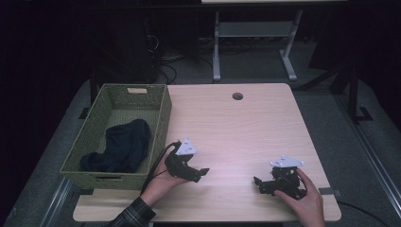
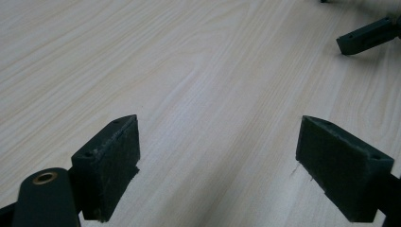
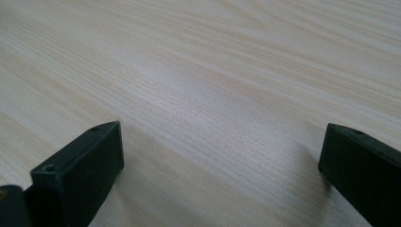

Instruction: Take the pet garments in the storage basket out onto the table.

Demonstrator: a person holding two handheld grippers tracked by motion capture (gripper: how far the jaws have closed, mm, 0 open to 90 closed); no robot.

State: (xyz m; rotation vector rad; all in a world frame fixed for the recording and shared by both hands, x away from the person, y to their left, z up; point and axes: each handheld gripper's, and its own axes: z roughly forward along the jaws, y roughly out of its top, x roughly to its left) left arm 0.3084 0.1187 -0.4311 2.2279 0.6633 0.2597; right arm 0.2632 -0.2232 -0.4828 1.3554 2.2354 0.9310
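Hands low over the near edge of the pale wood-grain worktop point(image 1: 246, 123), I hold one black two-jaw claw in each. My left claw point(image 1: 201, 173) sits near the middle of the near side, just right of the woven olive-green rectangular basket point(image 1: 163, 118); my left hand point(image 1: 163, 177) grips it from behind, the plaid sleeve coming in from the near edge, and its jaws point right and slightly toward me. In the left gripper view its jaws stand wide apart with bare wood between them. My right claw point(image 1: 258, 183) rests near the right corner, my right hand point(image 1: 307, 198) wrapped round its back, jaws pointing left toward the other claw, the two well apart. In the right gripper view those jaws too are spread wide, nothing between them but wood grain. A grey three-cornered plate rides on top of each claw.

Inside the basket, toward its near left, lies a crumpled dark navy cloth point(image 1: 120, 146), apart from both claws. A round cable hole point(image 1: 237, 96) sits at the far side of the worktop. I can read no writing or labels anywhere.
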